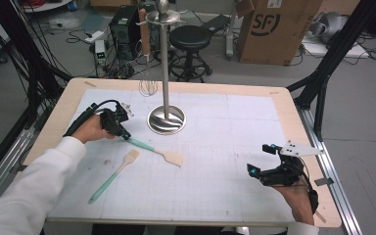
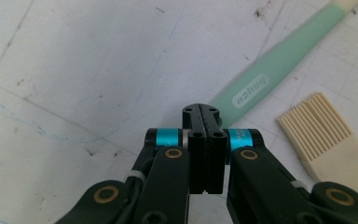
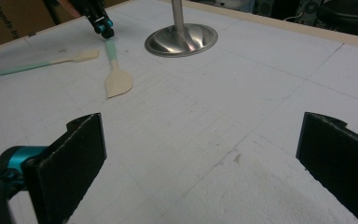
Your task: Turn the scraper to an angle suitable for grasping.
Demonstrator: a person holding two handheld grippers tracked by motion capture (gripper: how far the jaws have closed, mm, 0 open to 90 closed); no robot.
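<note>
1. The left gripper (image 1: 125,135) has its jaws pressed fully together with nothing between them. In the left gripper view the closed tips (image 2: 200,112) sit right at the end of the mint-green handle of a spatula (image 2: 270,84), at or just above it; contact cannot be told.
2. In the high view that spatula (image 1: 159,152) lies flat on the white surface (image 1: 225,161), its handle end at the left gripper and its cream blade pointing toward the person's right.
3. The left gripper view shows faint lettering on the spatula handle, too blurred to read. The high view is too far off to show it.
4. A brush (image 1: 112,175) with a green handle and cream ridged head lies just beside the spatula, nearer the person. Its ridged head (image 2: 324,140) shows close up in the left gripper view.
5. The right gripper (image 1: 262,161) has its jaws wide apart and holds nothing. It sits well apart from both utensils, at the right side of the surface.
6. The right gripper view looks between its own open jaws (image 3: 200,154) across bare surface to the spatula (image 3: 116,79), the brush (image 3: 46,63) and the left gripper (image 3: 103,25) beyond.
7. A metal stand (image 1: 165,117) rises from a round base near the middle of the surface. The high view shows a whisk (image 1: 148,73) hanging from its top; the right gripper view shows just the base (image 3: 181,39).
</note>
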